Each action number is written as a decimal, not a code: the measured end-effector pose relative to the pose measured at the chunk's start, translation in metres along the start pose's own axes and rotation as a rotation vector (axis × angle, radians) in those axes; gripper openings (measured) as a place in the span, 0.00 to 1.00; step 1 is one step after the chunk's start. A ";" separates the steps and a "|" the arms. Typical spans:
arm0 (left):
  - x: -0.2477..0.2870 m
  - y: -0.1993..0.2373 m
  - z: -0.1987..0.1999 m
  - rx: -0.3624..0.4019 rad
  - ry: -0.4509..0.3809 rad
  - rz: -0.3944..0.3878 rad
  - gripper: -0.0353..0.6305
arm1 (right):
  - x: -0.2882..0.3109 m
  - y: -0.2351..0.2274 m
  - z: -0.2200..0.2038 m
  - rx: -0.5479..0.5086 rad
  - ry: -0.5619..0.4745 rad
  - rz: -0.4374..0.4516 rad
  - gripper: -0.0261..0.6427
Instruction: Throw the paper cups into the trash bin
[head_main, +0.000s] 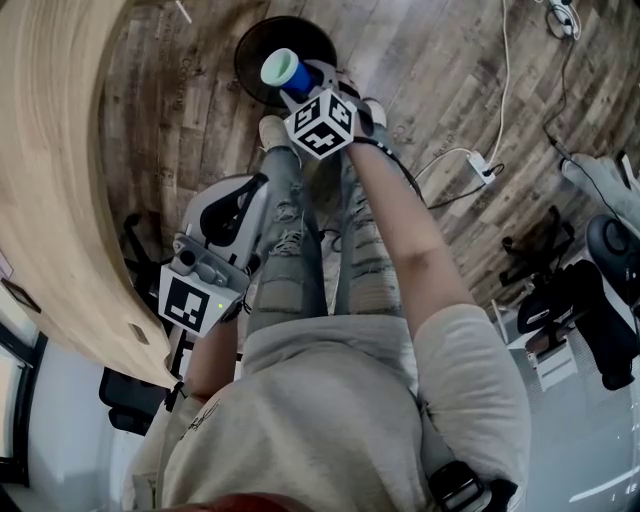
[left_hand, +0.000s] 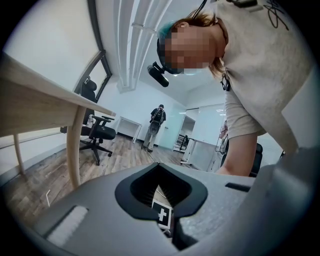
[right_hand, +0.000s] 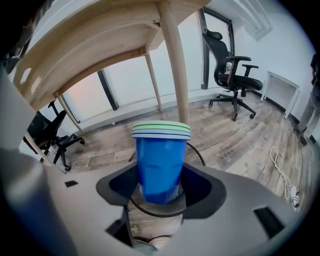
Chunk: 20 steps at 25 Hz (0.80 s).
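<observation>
A stack of blue paper cups (head_main: 283, 72) with white rims sits in my right gripper (head_main: 297, 84), which is shut on it. The stack hangs directly over the round black trash bin (head_main: 312, 33) on the floor. In the right gripper view the cups (right_hand: 160, 165) stand upright between the jaws of the right gripper (right_hand: 159, 197), above the bin's wire mesh rim (right_hand: 192, 150). Pale cup shapes (right_hand: 152, 245) lie deep in the bin. My left gripper (head_main: 205, 268) hangs low by the person's left side, pointing up, jaws together and empty (left_hand: 162, 202).
A curved wooden table (head_main: 60, 180) runs along the left, with its leg (right_hand: 175, 65) just behind the bin. A black office chair (right_hand: 235, 75) stands further back. A white cable and power strip (head_main: 480, 165) lie on the floor at right. The person's legs (head_main: 300, 260) stand beside the bin.
</observation>
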<state>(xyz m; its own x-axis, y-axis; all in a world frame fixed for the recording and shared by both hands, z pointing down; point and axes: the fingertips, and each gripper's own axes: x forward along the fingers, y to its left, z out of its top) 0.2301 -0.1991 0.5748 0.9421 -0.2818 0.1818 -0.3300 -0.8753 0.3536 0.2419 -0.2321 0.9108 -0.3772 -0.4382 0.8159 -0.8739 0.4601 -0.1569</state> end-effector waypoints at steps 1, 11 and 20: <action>-0.001 0.000 -0.001 0.001 0.002 -0.001 0.06 | 0.003 -0.001 -0.003 0.001 0.013 -0.003 0.44; -0.009 0.008 -0.017 -0.004 0.027 0.009 0.06 | 0.029 -0.014 -0.022 0.041 0.081 -0.023 0.44; -0.008 0.014 -0.021 -0.004 0.025 0.019 0.06 | 0.051 -0.020 -0.041 0.042 0.162 -0.027 0.44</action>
<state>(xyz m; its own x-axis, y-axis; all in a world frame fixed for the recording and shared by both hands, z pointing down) 0.2169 -0.2012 0.5981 0.9339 -0.2884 0.2116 -0.3482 -0.8681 0.3538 0.2532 -0.2318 0.9781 -0.3021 -0.3177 0.8988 -0.8963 0.4157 -0.1543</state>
